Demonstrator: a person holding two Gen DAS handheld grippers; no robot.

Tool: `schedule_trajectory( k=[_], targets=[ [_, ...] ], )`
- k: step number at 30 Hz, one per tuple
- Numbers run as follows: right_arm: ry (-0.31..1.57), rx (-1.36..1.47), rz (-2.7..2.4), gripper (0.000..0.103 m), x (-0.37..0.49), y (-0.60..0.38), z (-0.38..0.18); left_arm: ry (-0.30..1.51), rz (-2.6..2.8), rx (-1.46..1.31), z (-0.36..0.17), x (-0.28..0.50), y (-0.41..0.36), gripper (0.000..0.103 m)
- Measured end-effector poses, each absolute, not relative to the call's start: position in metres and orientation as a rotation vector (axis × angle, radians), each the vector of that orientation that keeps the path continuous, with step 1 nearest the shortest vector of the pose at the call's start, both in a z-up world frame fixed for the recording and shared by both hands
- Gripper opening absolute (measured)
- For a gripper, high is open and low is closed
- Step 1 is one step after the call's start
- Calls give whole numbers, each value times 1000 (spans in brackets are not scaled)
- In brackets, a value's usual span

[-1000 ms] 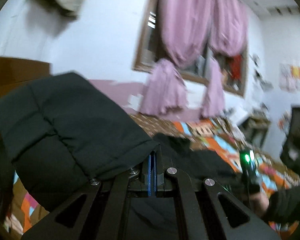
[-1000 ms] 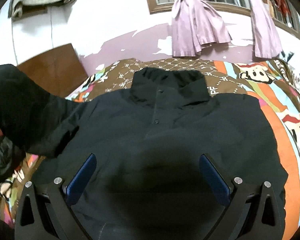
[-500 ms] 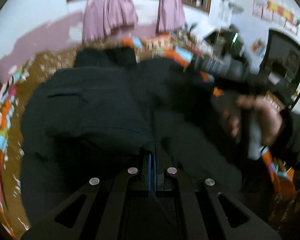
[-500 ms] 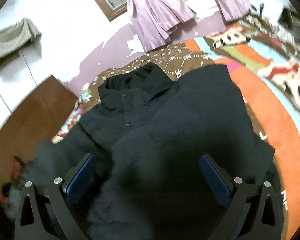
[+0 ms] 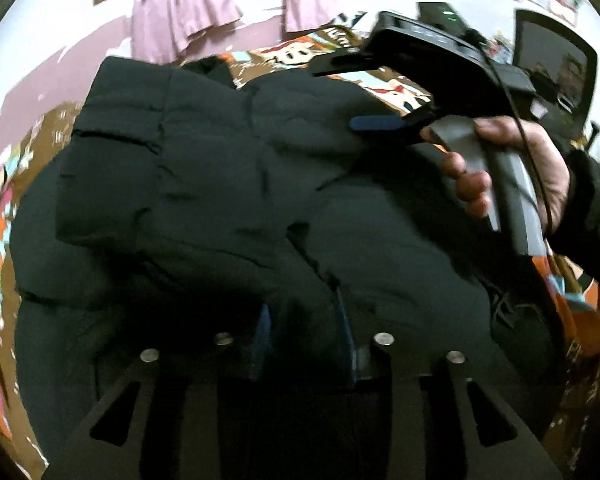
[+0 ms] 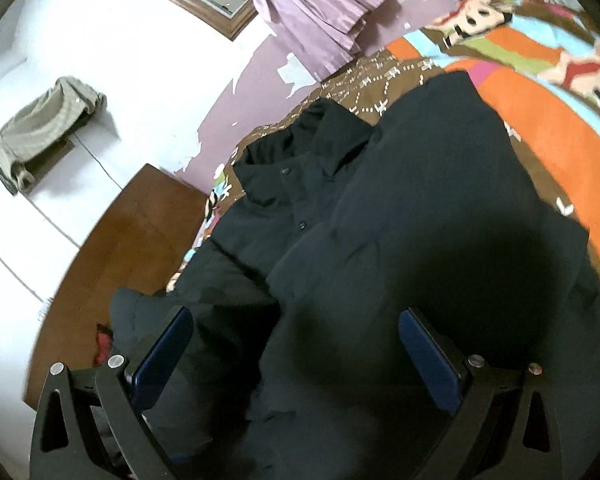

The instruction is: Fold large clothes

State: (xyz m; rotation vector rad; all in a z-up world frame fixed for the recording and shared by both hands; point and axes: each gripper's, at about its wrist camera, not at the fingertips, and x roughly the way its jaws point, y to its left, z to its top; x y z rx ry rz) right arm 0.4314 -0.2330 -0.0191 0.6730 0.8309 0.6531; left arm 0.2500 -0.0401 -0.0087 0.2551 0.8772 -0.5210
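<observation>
Bedroom setting: bright cartoon-print bedspread (image 6: 532,120) in brown, orange and blue fills the right of the right wrist view, with pink knotted curtains (image 6: 320,12) along the top edge and a brown wooden headboard panel (image 6: 120,248) at left.

Big black padded jacket (image 6: 400,240) lies front-up across the bedspread, stand-up collar (image 6: 300,136) toward the wall, snap placket visible below it. In the left wrist view one side panel with its sleeve (image 5: 160,152) sits folded over the jacket's middle, so the first fold looks laid. The opposite side, lower right of the right wrist view, appears unfolded, though shadow there makes this uncertain.

Left gripper (image 5: 304,332): jaws have just been opening; a narrow gap shows between the blue pads with dark fabric bunched there, not pinched as far as I can judge. Reads as released.

Right gripper (image 6: 296,348): jaws spread wide, hanging over the jacket body, gripping nothing. A bare hand (image 5: 512,172) holds its grey handle at the right of the left wrist view.

Remaining, by judgement: fold in the other side and sleeve, then double the length toward the collar.
</observation>
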Motion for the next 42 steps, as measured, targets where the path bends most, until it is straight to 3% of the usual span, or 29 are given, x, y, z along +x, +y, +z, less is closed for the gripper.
schedule_trajectory(
  k=[8,11,12,17,26,30,32,34,35,37,39,42],
  targets=[
    [861,929,794,103,422,-248,-33,947,-538,136,-22,264,-32,35],
    [875,998,845,103,413,-251,-39,952,-544,51,-19,260,-17,56],
    [890,991,848,103,409,-251,-40,948,-541,21,-16,259,-8,58],
    [918,920,822,103,394,-248,-38,945,-497,-66,-7,259,20,59],
    [849,1120,893,103,375,-264,-49,883,-353,-115,8,246,59,59],
    [891,1031,820,100,376,-256,-46,877,-270,-135,4,256,70,59],
    [907,914,756,88,374,-247,-39,864,-244,-155,7,259,76,59],
    [910,792,691,55,371,-239,-31,842,-228,-171,13,266,81,59],
    [913,737,655,47,369,-235,-28,833,-219,-174,15,267,83,59],
    [901,669,605,19,365,-234,-24,811,-205,-183,20,270,87,59],
    [868,599,579,11,363,-234,-14,798,-200,-184,22,273,90,59],
    [783,507,569,9,368,-236,7,792,-194,-172,24,279,94,59]
  ],
)
